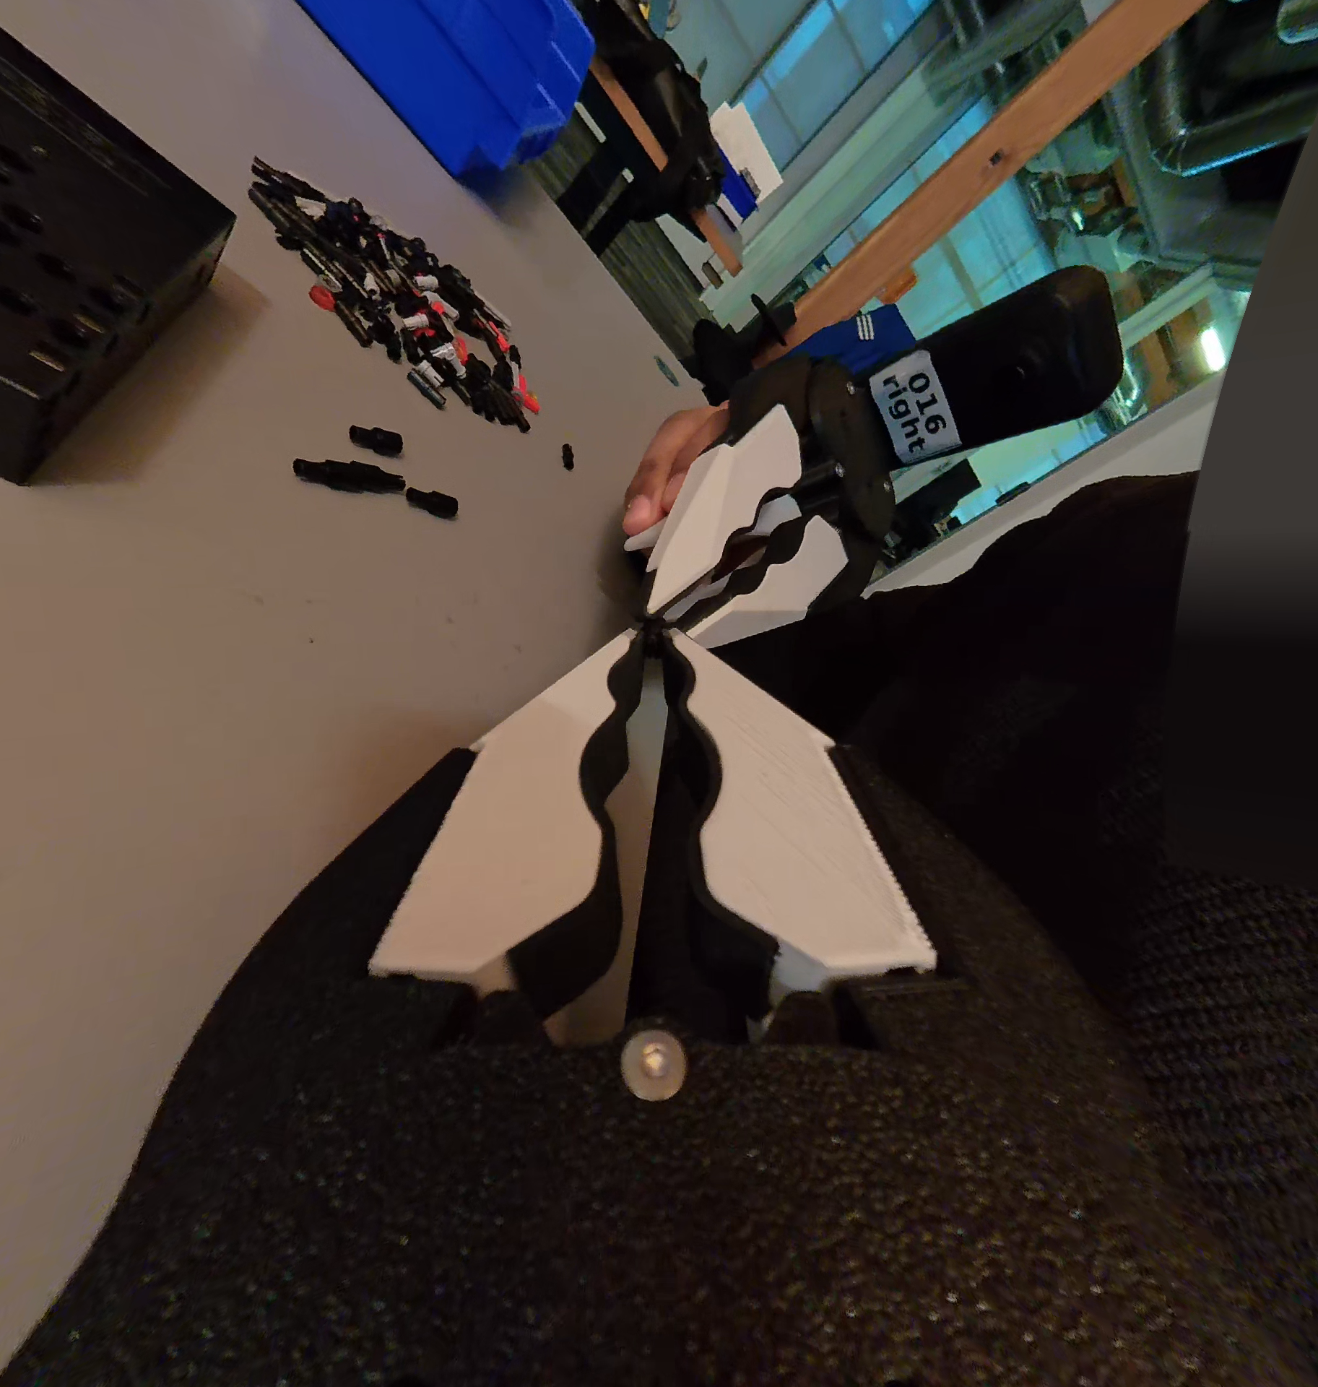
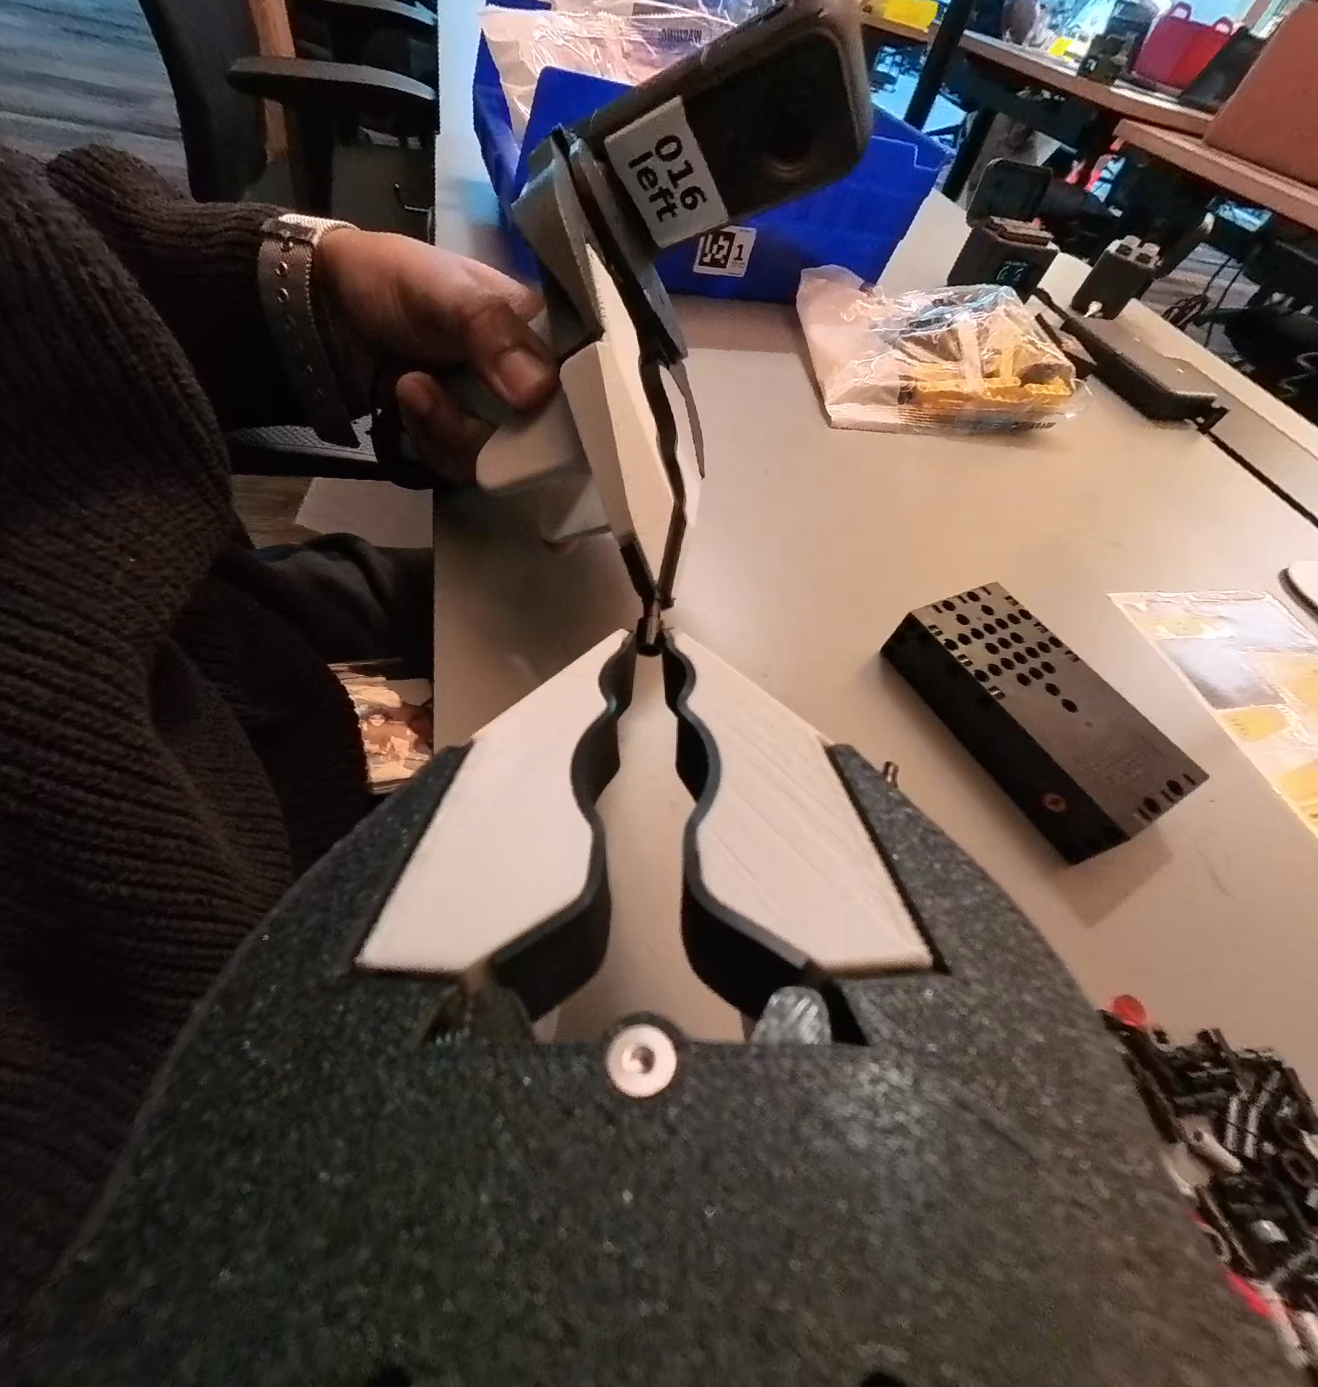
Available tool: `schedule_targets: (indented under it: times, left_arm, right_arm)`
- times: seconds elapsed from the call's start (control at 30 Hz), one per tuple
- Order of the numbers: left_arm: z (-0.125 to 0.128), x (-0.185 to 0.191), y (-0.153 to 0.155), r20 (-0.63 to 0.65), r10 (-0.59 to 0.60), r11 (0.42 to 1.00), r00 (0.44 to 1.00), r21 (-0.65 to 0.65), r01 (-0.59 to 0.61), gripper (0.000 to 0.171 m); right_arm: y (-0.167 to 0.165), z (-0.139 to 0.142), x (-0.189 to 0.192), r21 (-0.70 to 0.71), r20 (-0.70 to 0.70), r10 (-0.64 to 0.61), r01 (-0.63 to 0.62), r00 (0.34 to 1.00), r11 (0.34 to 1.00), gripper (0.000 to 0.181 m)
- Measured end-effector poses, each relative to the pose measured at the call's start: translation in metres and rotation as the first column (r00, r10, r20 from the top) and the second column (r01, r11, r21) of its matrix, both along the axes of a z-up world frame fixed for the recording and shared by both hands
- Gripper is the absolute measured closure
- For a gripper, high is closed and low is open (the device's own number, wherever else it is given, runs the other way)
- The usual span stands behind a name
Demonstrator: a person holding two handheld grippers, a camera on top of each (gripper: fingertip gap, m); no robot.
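Note:
My left gripper [image 1: 651,644] and my right gripper [image 2: 650,647] meet tip to tip just above the near edge of the grey table [image 1: 190,638]. Both are shut on a small black pin piece [image 1: 652,629], which also shows in the right wrist view [image 2: 650,629]. I cannot tell whether it is one part or two joined. The right gripper [image 1: 659,617] comes in from the upper right in the left wrist view. The left gripper [image 2: 659,597] comes down from above in the right wrist view, held by a hand [image 2: 445,323].
A pile of small black, white and red pins [image 1: 400,300] lies on the table, also in the right wrist view [image 2: 1241,1201]. Three loose black connectors [image 1: 348,473] lie near it. A black box with holes [image 2: 1038,713], a blue bin [image 2: 791,210], a bag of yellow parts [image 2: 941,368] and a printed sheet [image 2: 1271,698] stand around. Less than 4 cm separates the two grippers' tips.

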State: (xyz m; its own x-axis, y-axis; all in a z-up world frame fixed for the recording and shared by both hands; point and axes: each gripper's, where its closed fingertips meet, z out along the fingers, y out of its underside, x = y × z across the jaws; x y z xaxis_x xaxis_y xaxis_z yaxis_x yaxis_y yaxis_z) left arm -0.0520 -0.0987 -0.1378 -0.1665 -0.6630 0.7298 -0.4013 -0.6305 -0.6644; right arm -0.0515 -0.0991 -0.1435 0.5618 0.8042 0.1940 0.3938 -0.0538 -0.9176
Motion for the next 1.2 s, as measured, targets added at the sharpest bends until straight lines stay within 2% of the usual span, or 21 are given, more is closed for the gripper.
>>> schedule_targets:
  times: [0.23, 0.43, 0.6, 0.87, 1.2]
  left_arm:
    - [0.000, 0.000, -0.001, 0.000, -0.007, 1.000, 1.000, 0.004, 0.007, 0.168]
    - [0.007, -0.003, -0.010, 0.042, -0.068, 0.997, 0.997, -0.031, 0.069, 0.169]
    - [0.018, -0.004, -0.019, 0.113, -0.117, 0.988, 0.987, -0.091, 0.127, 0.169]
    - [0.018, -0.003, -0.017, 0.110, -0.092, 0.992, 0.990, -0.078, 0.101, 0.169]
    - [0.018, 0.001, -0.009, 0.114, -0.024, 0.999, 0.993, -0.036, 0.029, 0.169]
  right_arm:
    - [-0.001, 0.001, 0.000, -0.029, -0.026, 0.020, -0.021, 0.999, 0.999, 0.174]
    - [-0.009, 0.007, -0.002, -0.053, -0.094, 0.094, -0.099, 0.991, 0.994, 0.174]
    - [-0.019, 0.019, -0.004, 0.003, -0.150, 0.156, -0.158, 0.976, 0.987, 0.174]
    - [-0.017, 0.019, -0.003, 0.006, -0.148, 0.137, -0.137, 0.979, 0.990, 0.174]
    - [-0.010, 0.018, 0.001, -0.127, -0.236, 0.103, -0.136, 0.966, 0.983, 0.175]
